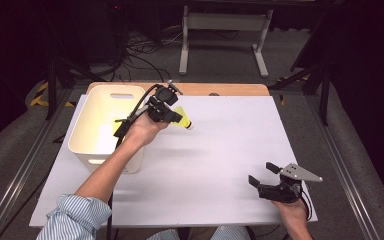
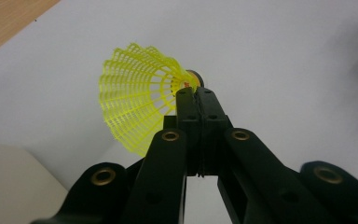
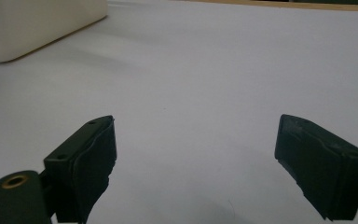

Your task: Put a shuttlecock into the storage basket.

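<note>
A yellow plastic shuttlecock is held above the white table sheet, just right of the cream bin. My left gripper is shut on it. In the left gripper view the jaws are pressed together on the shuttlecock near its cork, with the yellow skirt fanning out to the left of the left gripper. Another yellow shuttlecock lies inside the bin. My right gripper rests low near the table's front right, open, with nothing between its jaws; the right gripper faces bare white sheet.
The cream bin with a handle slot stands at the table's left; its corner appears in the right gripper view. A wooden table strip runs along the back edge. Beyond it are cables and a metal stand on the floor.
</note>
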Demonstrator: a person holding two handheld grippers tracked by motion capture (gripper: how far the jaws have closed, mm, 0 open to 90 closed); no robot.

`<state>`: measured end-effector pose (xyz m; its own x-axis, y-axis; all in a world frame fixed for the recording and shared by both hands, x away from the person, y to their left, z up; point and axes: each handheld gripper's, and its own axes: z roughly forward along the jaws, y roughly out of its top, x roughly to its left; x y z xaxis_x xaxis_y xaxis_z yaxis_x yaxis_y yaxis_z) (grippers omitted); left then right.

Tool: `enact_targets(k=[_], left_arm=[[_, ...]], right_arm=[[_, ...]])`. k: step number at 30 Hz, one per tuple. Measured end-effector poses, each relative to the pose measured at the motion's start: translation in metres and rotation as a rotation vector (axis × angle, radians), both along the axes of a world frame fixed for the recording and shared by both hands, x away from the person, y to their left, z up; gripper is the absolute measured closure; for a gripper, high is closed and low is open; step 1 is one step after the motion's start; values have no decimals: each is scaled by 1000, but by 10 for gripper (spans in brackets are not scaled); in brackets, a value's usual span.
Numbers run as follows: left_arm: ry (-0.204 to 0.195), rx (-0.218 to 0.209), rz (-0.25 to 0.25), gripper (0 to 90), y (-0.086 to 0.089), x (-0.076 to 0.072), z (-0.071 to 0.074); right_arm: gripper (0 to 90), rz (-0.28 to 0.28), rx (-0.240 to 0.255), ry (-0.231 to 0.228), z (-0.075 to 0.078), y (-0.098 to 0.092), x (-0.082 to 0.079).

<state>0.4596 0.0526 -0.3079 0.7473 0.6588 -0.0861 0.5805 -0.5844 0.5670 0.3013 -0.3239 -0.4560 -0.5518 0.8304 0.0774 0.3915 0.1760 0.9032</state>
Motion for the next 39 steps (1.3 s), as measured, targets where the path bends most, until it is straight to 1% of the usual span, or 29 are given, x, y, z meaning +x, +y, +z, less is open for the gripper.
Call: enact_targets(k=[7, 17, 19, 23, 39], left_arm=[[-4, -10, -7, 900, 2, -3, 2], [-5, -12, -14, 900, 5, -7, 6], [-6, -21, -13, 900, 7, -9, 8], [-9, -21, -8, 900, 12, -10, 10], [-20, -44, 11, 900, 30, -20, 22]], right_arm=[[132, -1, 2, -1, 0, 0, 0], [131, 0, 2, -2, 0, 0, 0], [132, 1, 1, -2, 0, 0, 0], [132, 0, 1, -2, 0, 0, 0], [132, -2, 1, -2, 0, 0, -1]])
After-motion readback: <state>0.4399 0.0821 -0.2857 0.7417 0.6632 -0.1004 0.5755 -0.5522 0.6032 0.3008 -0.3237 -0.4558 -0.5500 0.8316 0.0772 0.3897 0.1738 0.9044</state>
